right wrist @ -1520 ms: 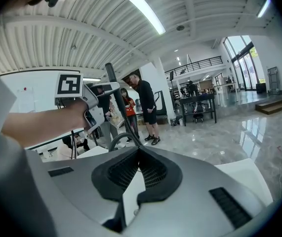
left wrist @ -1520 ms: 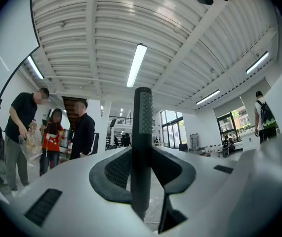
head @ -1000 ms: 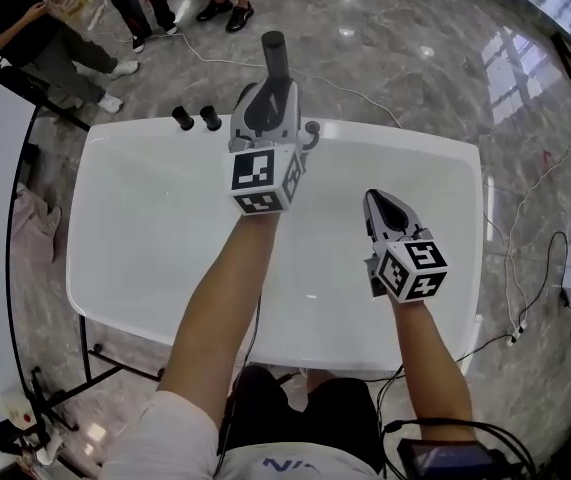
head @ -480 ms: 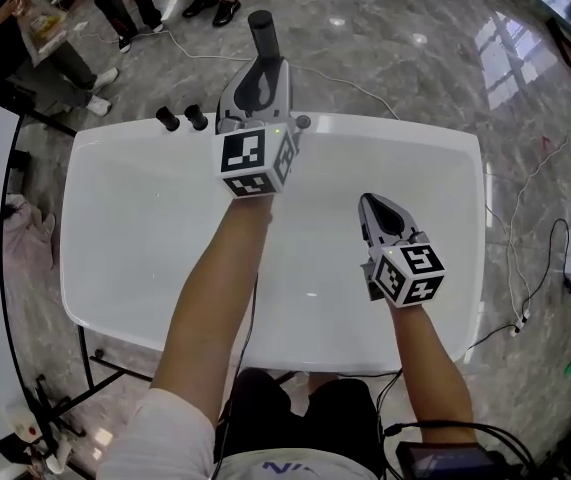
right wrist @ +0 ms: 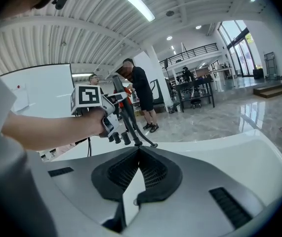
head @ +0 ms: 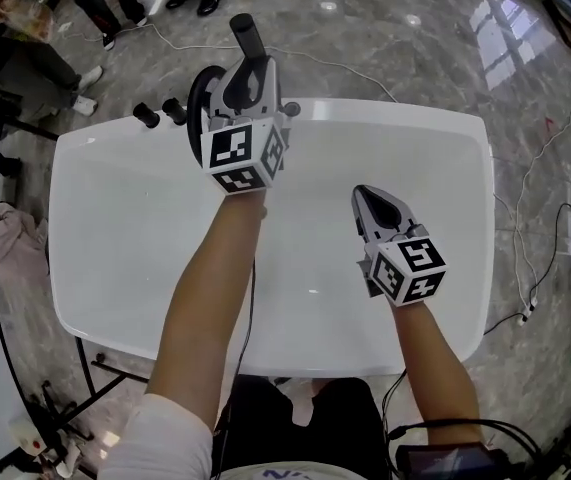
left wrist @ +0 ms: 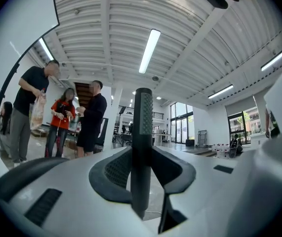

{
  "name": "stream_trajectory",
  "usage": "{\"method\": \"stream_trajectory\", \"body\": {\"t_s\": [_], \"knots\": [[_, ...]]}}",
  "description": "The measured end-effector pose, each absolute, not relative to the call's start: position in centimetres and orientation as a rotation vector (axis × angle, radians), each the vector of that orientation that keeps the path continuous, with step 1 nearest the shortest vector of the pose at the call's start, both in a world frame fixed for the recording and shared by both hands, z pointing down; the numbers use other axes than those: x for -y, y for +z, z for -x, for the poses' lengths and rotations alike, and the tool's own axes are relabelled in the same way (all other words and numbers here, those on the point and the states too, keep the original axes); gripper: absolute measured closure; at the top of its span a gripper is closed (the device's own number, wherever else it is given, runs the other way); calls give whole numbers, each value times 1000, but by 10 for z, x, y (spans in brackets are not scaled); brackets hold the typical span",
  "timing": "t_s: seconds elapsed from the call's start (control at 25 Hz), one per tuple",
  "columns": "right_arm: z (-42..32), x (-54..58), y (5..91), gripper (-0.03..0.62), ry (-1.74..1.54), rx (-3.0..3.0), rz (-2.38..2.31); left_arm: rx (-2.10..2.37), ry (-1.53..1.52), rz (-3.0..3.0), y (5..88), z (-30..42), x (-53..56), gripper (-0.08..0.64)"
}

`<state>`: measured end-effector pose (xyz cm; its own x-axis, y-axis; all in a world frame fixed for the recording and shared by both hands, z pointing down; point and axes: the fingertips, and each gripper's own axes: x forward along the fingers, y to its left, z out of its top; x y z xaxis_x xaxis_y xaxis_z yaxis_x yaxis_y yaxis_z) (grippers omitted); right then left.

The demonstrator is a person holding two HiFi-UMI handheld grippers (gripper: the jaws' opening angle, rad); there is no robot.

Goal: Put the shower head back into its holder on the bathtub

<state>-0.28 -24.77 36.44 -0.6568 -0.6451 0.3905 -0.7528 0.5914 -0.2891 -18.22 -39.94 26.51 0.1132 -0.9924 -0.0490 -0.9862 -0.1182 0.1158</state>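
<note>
Left claw (head: 253, 68) clamps shower head handle (left wrist: 142, 132); right claw (head: 367, 196) closed, empty.

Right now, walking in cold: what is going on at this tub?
A person stands at a glossy white bathtub with a claw in each hand. The left claw is shut on the handle of a black shower head, at the far rim beside two black knobs. The right claw hangs shut and empty over the basin.

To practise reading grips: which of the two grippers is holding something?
The left gripper: its jaws clamp the dark shower head handle. The right gripper is shut, empty.
</note>
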Motion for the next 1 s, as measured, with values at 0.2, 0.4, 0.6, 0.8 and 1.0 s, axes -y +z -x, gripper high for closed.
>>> {"method": "stream_trajectory", "body": {"t_s": [0.2, 0.4, 0.6, 0.8, 1.0], "knots": [[11, 247, 394, 581, 644, 2585, -1117, 2048, -149, -2290, 302, 188, 413, 431], [13, 238, 419, 581, 667, 2582, -1106, 2025, -129, -2313, 330, 188, 424, 431], [9, 230, 439, 581, 665, 2583, -1096, 2007, -108, -2319, 357, 182, 435, 431], [2, 235, 458, 580, 652, 2580, -1091, 1977, -67, -2330, 391, 171, 441, 431], [1, 230, 467, 580, 658, 2592, -1084, 1949, -10, -2342, 417, 167, 446, 431]]}}
